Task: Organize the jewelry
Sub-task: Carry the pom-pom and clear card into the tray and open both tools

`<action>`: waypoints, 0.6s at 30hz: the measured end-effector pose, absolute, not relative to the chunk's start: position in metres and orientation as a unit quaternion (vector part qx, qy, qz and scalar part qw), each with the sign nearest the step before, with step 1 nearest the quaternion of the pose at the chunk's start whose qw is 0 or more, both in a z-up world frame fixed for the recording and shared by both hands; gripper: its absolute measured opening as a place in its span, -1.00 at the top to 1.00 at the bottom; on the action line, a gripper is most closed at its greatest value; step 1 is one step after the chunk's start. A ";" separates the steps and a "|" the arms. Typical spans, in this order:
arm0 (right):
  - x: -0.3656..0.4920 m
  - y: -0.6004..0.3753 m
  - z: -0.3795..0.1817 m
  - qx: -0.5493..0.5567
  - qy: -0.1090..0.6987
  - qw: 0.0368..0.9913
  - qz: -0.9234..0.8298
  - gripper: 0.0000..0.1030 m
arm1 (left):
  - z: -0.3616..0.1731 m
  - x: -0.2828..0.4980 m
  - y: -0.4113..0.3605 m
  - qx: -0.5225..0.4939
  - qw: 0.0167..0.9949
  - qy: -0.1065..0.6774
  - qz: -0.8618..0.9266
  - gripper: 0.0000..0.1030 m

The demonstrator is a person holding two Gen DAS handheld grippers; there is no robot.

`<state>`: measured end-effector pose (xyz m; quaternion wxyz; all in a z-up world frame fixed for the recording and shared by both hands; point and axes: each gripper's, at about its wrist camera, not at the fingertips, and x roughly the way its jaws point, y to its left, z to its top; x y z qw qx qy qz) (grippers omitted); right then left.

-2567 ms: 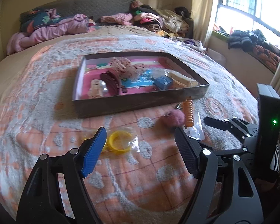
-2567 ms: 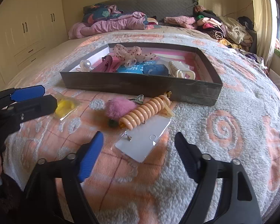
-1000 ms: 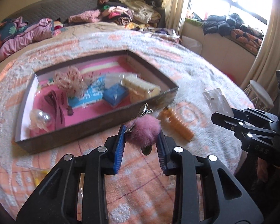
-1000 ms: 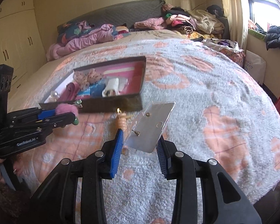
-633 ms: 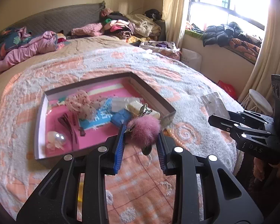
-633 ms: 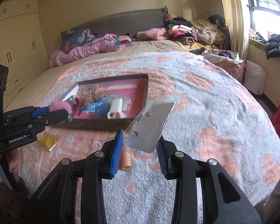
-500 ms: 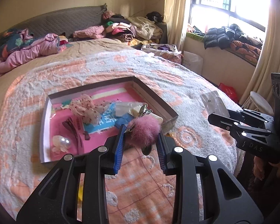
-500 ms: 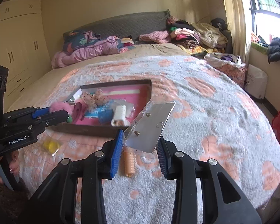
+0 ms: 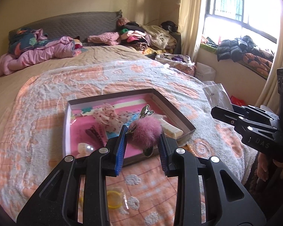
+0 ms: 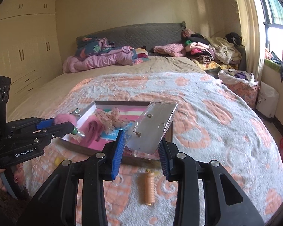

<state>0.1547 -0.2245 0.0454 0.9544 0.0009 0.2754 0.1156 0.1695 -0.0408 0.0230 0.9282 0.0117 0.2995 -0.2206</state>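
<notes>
My left gripper (image 9: 142, 141) is shut on a pink pom-pom clip (image 9: 147, 131), held above the near edge of the shallow box with a pink floor (image 9: 71, 131). It also shows in the right wrist view (image 10: 65, 119). My right gripper (image 10: 141, 146) is shut on a clear packet of stud earrings (image 10: 152, 126), held above the box's right corner (image 10: 122, 103). The packet also shows at the right of the left wrist view (image 9: 217, 96). The box holds a lace scrunchie (image 9: 109, 116), a dark hair clip (image 9: 94, 133) and a pearl piece (image 9: 85, 147).
An orange spiral hair tie (image 10: 149, 190) lies on the blanket in front of the box. A yellow ring in a clear bag (image 9: 114, 197) lies near the bed's front edge. Piled clothes (image 10: 198, 49) and pink bedding (image 10: 103, 58) lie at the headboard.
Both grippers have closed on their items and lifted them off the blanket. They now hold them higher, above the box, and the bed looks farther below.
</notes>
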 end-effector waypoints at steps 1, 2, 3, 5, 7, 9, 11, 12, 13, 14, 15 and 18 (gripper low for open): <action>0.156 -0.221 0.047 -0.001 0.274 0.954 0.119 0.35 | 0.024 0.170 -0.038 0.009 0.929 0.299 -0.218 0.55; 0.158 -0.218 0.047 -0.002 0.273 0.954 0.123 0.35 | 0.024 0.171 -0.035 0.007 0.930 0.298 -0.214 0.55; 0.160 -0.214 0.048 -0.003 0.273 0.954 0.126 0.35 | 0.025 0.172 -0.032 0.004 0.931 0.297 -0.211 0.55; 0.162 -0.210 0.048 -0.004 0.271 0.954 0.131 0.35 | 0.026 0.172 -0.027 0.000 0.933 0.296 -0.205 0.55; 0.166 -0.205 0.049 -0.007 0.271 0.953 0.135 0.35 | 0.027 0.173 -0.023 -0.004 0.935 0.295 -0.200 0.55; 0.170 -0.200 0.050 -0.009 0.270 0.953 0.140 0.35 | 0.027 0.176 -0.018 -0.008 0.935 0.296 -0.194 0.55; 0.174 -0.196 0.050 -0.011 0.269 0.952 0.144 0.35 | 0.026 0.178 -0.013 -0.013 0.937 0.296 -0.187 0.55; 0.177 -0.193 0.050 -0.013 0.269 0.952 0.146 0.35 | 0.025 0.180 -0.011 -0.014 0.937 0.297 -0.184 0.55; 0.179 -0.192 0.050 -0.014 0.269 0.952 0.147 0.35 | 0.024 0.181 -0.009 -0.015 0.938 0.298 -0.179 0.55; 0.182 -0.190 0.049 -0.015 0.270 0.951 0.147 0.35 | 0.023 0.183 -0.007 -0.016 0.938 0.298 -0.176 0.55; 0.185 -0.190 0.048 -0.016 0.272 0.951 0.147 0.35 | 0.022 0.185 -0.005 -0.018 0.938 0.300 -0.175 0.55; 0.195 -0.186 0.045 -0.018 0.274 0.950 0.148 0.35 | 0.018 0.192 0.000 -0.025 0.938 0.303 -0.167 0.55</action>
